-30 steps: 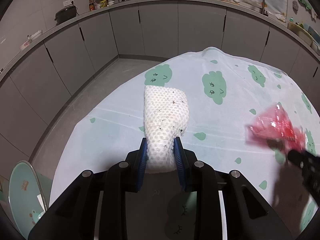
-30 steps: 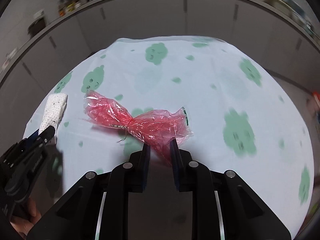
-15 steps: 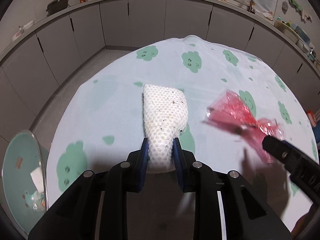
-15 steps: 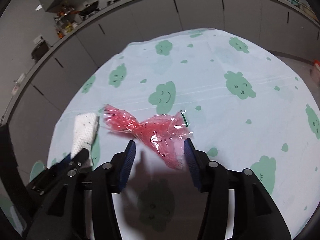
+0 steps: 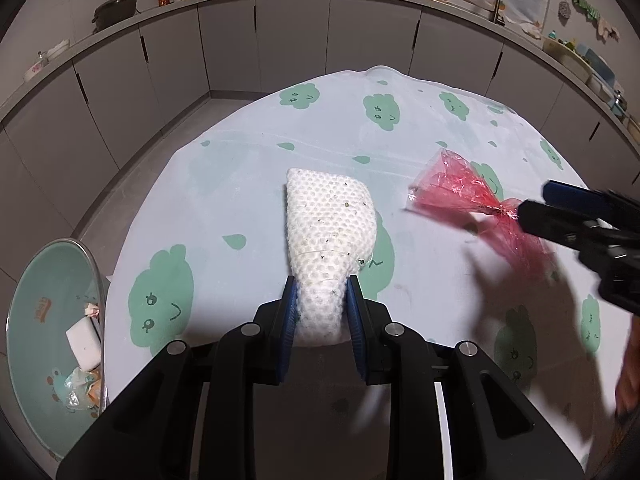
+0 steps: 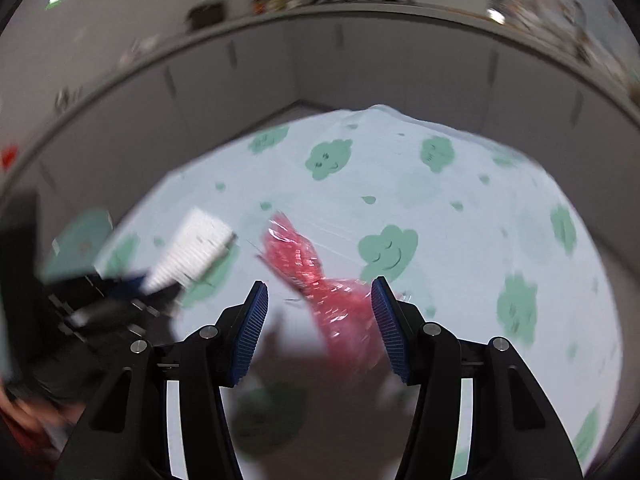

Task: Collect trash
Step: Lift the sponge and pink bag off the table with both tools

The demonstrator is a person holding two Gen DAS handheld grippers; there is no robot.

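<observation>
The left gripper [image 5: 321,300] pinched the white mesh [image 5: 329,224] for binning; the right gripper's [image 6: 319,320] jaws stood wide, just opened, red wrapper [image 6: 320,280] loose between them.

My right gripper [image 6: 320,308] has its jaws spread wide, having just opened, and the crumpled red cellophane wrapper [image 6: 320,284] lies between them, brushing the right pad. Left of it, blurred, the left gripper [image 6: 132,292] clamps a white foam net [image 6: 192,248] over the cloud-print tablecloth [image 6: 460,216].
</observation>
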